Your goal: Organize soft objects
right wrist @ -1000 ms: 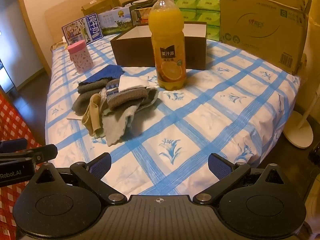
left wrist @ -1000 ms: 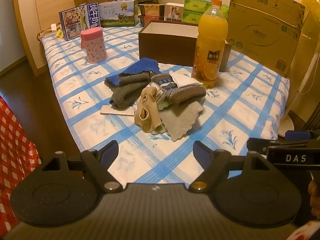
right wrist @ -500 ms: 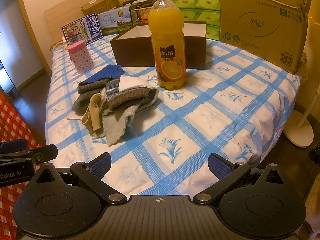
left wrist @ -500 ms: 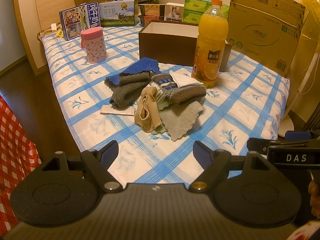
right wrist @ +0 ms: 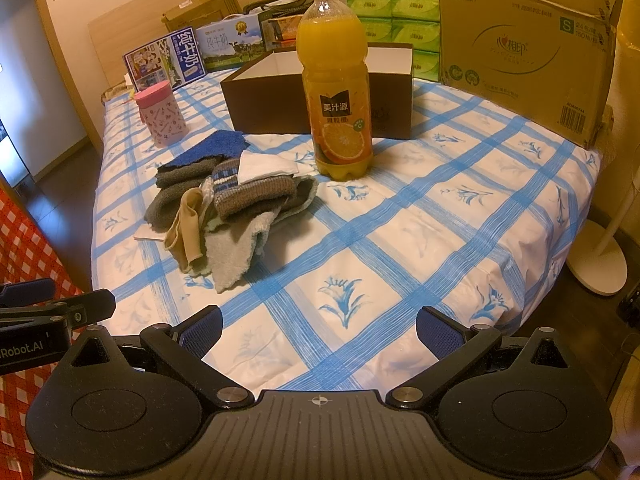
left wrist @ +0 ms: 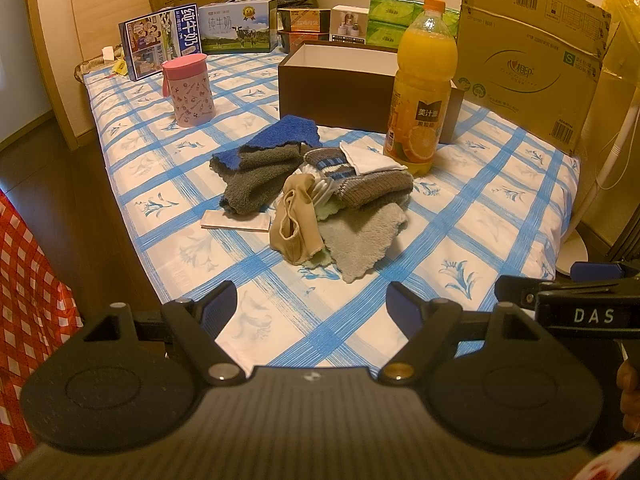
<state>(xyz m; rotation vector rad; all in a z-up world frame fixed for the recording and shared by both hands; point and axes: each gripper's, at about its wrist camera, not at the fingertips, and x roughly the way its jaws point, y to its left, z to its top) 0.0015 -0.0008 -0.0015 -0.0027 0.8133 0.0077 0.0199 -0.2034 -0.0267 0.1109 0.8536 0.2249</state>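
A heap of soft things lies mid-table: a blue cloth (left wrist: 286, 132) (right wrist: 212, 148), a dark grey towel (left wrist: 256, 182) (right wrist: 176, 192), a knitted grey sock (left wrist: 372, 188) (right wrist: 252, 196), a beige stocking (left wrist: 294, 224) (right wrist: 186, 232), a pale grey cloth (left wrist: 360, 240) (right wrist: 236, 252) and a white tissue (left wrist: 372, 158) (right wrist: 264, 166). Behind it stands an open brown box (left wrist: 340, 92) (right wrist: 276, 108). My left gripper (left wrist: 312, 306) hangs open near the table's front edge, well short of the heap. My right gripper (right wrist: 318, 330) is open too, over bare tablecloth to the heap's right.
An orange juice bottle (left wrist: 422, 88) (right wrist: 338, 92) stands just right of the heap, in front of the box. A pink cup (left wrist: 188, 90) (right wrist: 160, 114) is at the left. Cartons, green tissue packs (right wrist: 396, 12) and a big cardboard box (left wrist: 528, 52) line the back. A flat card (left wrist: 236, 222) lies by the towel.
Both grippers have stayed open and nearly still; the views shifted only a touch. Nothing on the table moved.
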